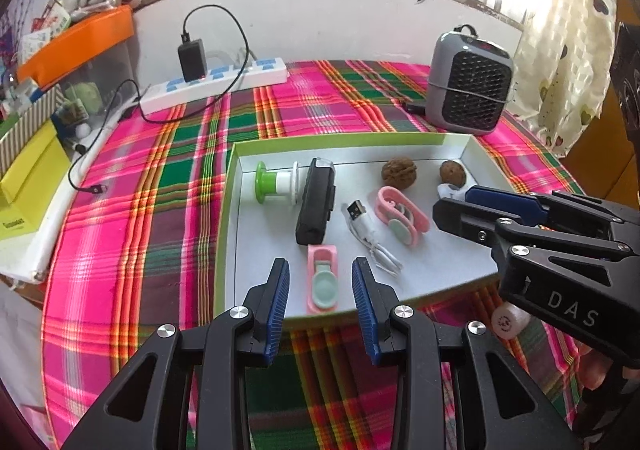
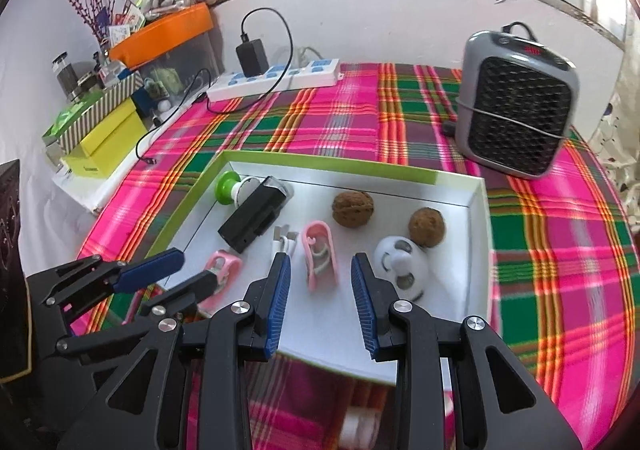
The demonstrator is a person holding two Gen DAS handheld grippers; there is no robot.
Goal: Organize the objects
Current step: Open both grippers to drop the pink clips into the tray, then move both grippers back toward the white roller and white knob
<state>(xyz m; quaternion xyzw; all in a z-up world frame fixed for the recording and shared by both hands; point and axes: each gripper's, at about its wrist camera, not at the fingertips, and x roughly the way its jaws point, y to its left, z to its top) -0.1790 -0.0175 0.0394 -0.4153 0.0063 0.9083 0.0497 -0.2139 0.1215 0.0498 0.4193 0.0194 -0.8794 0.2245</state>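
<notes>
Both claws, left (image 1: 320, 306) and right (image 2: 320, 302), stand open and empty above the green-rimmed tray's (image 1: 228, 210) near edge, pink clips (image 1: 323, 278) lying below.

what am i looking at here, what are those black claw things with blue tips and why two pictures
Those are hand-held tongs, one in each of a person's hands, each carrying a wide-angle camera that looks along its fingers. One picture is from the left tongs, the other from the right tongs; each also catches the other from the side. Both stand open and hold nothing.

Below them, on a plaid tablecloth, sits a shallow box with small things laid inside: two walnuts, two pink clips, a white USB cable, a black case, a green-and-white spool and a round white gadget. Behind are a small heater and a power strip.
</notes>
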